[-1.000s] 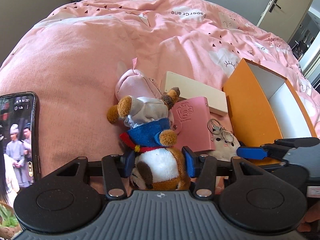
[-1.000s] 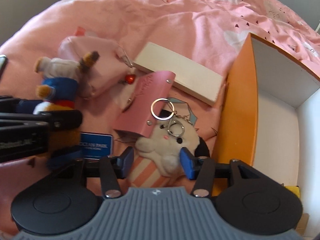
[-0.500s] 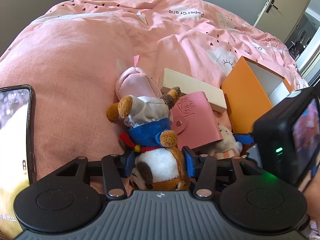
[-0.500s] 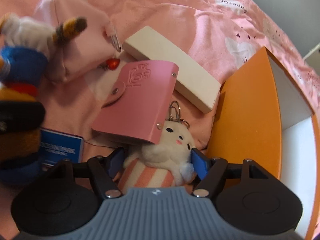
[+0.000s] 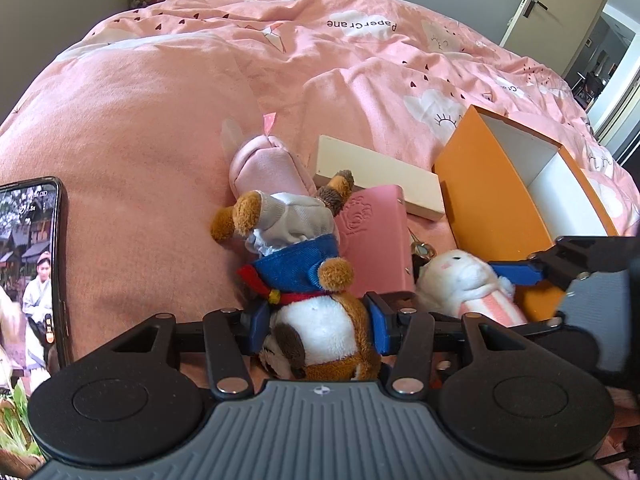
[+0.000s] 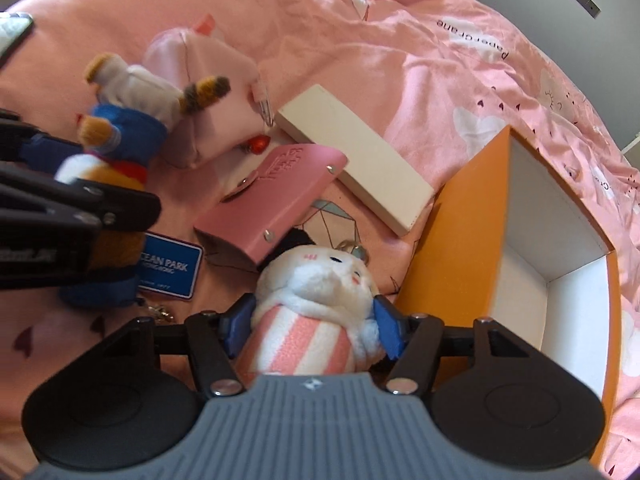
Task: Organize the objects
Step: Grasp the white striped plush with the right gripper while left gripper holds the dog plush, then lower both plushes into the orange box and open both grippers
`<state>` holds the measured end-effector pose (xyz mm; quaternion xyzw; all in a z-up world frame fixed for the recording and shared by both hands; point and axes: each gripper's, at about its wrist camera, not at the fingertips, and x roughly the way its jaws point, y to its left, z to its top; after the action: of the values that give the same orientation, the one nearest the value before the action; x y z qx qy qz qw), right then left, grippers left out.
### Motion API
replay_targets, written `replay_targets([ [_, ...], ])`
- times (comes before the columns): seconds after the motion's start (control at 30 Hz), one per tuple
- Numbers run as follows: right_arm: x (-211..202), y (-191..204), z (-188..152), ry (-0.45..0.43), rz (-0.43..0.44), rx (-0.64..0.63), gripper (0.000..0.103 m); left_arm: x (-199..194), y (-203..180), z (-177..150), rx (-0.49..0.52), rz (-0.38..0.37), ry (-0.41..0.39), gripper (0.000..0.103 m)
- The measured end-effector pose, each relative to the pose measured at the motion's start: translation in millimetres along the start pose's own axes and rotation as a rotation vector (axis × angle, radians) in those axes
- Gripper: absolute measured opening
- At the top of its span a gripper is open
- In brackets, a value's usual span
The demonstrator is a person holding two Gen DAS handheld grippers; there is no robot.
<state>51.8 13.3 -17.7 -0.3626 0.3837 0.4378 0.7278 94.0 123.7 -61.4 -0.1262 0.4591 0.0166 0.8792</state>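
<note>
pink bedding with small printed hearts and white clouds (image 5: 168,128) covers the whole bed in front of you, and a white door (image 5: 560,4) stands at the far right of the room.

your left gripper (image 5: 316,330) is clamped on a brown and white plush dog in a blue jacket and grey trousers (image 5: 304,264). the blue pads press on both sides of its white belly, and its legs point away from you. just behind it lies a pale pink soft pouch (image 5: 268,168).

your right gripper (image 6: 314,326) has a white plush animal with a pink and white striped body (image 6: 320,300) between its blue fingers (image 6: 386,330). the jaws have just been closing on it, and now both pads touch the plush sides, so it is gripped. a metal key ring (image 6: 354,248) shows just behind its head.

near the striped toy, on its far left, a pink leather card holder with a snap button (image 6: 280,196) lies on the bedding. a flat cream rectangular box (image 6: 356,160) lies beyond it, touching its far edge. a blue tag with white letters (image 6: 170,266) lies to the left of the card holder, beside the left gripper.

an open orange cardboard box with white inside (image 6: 472,216) stands at the right, just beside the striped toy. a black smartphone with a lit screen (image 5: 32,264) is at the left edge of the left view.
</note>
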Motion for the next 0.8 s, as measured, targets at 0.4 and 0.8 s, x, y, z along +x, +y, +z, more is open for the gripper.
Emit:
replay_targets([
  [0.4,-79,-68,0,-0.203,0.221,0.185,0.064,-30,-20,8,-0.016,-0.195,-0.01,0.056],
  [0.8,-121,-166,-31,-0.296,0.263,0.444,0.064,-50,-73,58,0.049,-0.449,-0.025,0.056],
])
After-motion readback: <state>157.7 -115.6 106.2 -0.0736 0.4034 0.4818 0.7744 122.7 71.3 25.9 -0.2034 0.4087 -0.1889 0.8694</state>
